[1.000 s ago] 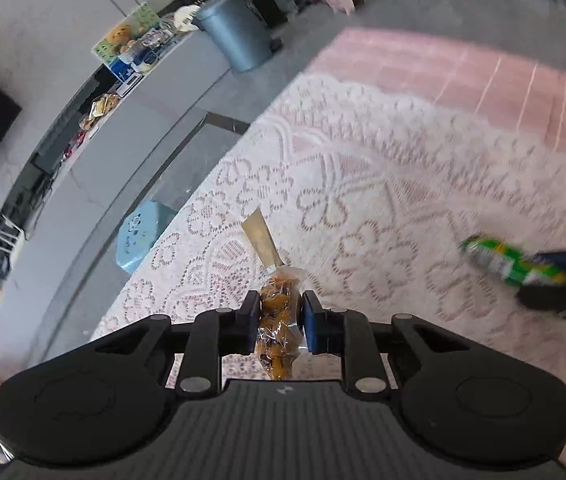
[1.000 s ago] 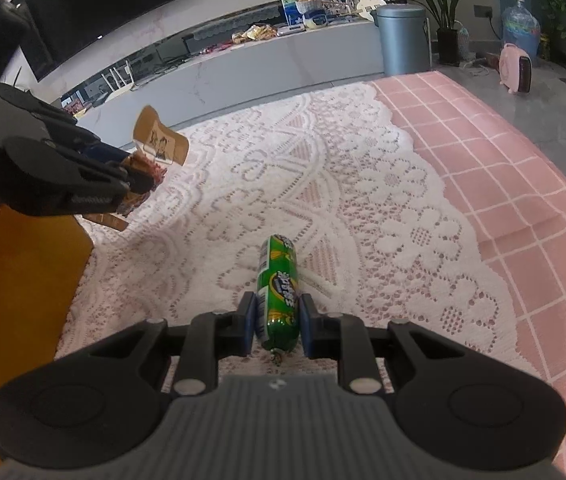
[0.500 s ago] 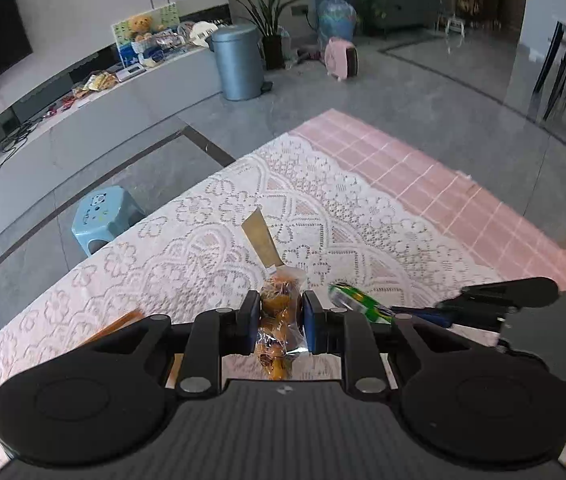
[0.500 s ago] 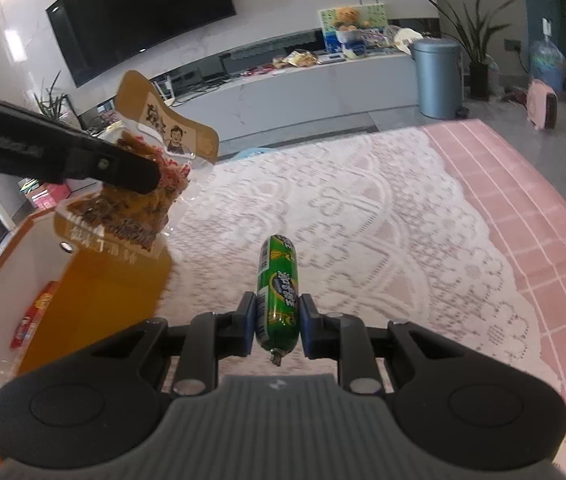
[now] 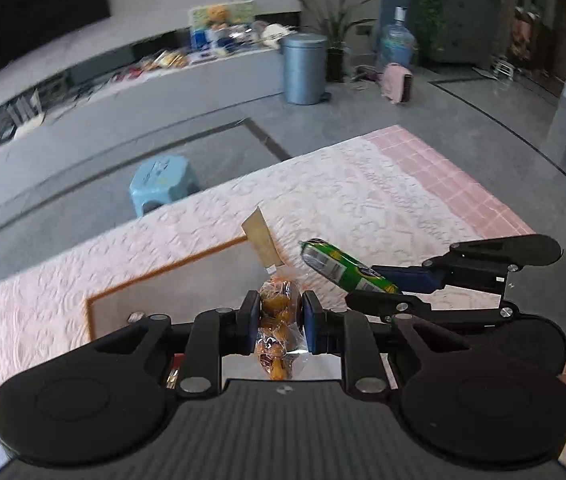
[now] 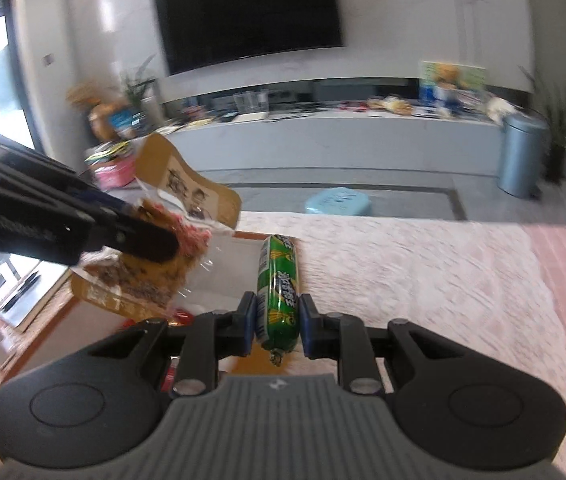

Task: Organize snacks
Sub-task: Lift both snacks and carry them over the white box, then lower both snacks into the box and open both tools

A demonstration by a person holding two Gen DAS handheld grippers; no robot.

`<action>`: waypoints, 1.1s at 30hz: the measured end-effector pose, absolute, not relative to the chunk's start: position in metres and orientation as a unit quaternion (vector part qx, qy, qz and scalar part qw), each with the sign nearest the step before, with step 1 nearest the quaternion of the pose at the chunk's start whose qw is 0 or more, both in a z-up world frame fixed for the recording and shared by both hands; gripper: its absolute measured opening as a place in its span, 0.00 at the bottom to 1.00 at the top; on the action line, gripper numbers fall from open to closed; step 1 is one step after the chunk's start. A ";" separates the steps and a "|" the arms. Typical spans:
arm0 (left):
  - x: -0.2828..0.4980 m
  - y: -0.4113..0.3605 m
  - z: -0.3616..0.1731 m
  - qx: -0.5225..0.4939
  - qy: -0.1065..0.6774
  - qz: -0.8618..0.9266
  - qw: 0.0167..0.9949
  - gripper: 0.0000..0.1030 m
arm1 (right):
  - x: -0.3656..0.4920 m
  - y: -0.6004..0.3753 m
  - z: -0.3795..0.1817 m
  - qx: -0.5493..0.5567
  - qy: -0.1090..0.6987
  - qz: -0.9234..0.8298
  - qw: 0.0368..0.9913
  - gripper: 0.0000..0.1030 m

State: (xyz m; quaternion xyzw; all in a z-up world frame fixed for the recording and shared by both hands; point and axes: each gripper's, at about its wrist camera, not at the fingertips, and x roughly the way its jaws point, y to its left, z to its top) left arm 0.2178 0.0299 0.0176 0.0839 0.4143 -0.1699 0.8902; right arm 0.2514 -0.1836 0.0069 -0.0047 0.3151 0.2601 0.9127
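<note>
Home living room: wall-mounted television [image 6: 249, 12] at 12 o'clock, low media console [image 6: 323, 136], potted plant [image 5: 337, 28], lace tablecloth [image 5: 323, 208].

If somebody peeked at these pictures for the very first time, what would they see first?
Probably the bright green sausage stick, pinched between the fingers of the right gripper and held up over the lacy tablecloth. Next, the clear bag of orange-brown snacks with its tan card top, pinched in the left gripper just beside it. Far behind, a big black TV fills the wall.
</note>
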 end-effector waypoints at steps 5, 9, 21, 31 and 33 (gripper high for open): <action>0.233 0.055 -0.004 0.072 0.433 -0.146 0.886 0.23 | 0.260 -0.136 0.005 -0.072 0.331 0.289 0.895 0.18; 0.255 0.068 -0.030 0.050 0.460 -0.138 0.876 0.23 | 0.268 -0.104 -0.006 -0.134 0.350 0.297 0.878 0.18; 0.290 0.094 -0.076 -0.020 0.491 -0.139 0.860 0.23 | 0.298 -0.070 -0.047 -0.247 0.381 0.298 0.840 0.18; 0.299 0.102 -0.084 -0.028 0.490 -0.131 0.861 0.24 | 0.312 -0.067 -0.056 -0.228 0.387 0.300 0.842 0.19; 0.298 0.099 -0.083 -0.021 0.490 -0.129 0.862 0.26 | 0.312 -0.070 -0.055 -0.220 0.385 0.301 0.844 0.20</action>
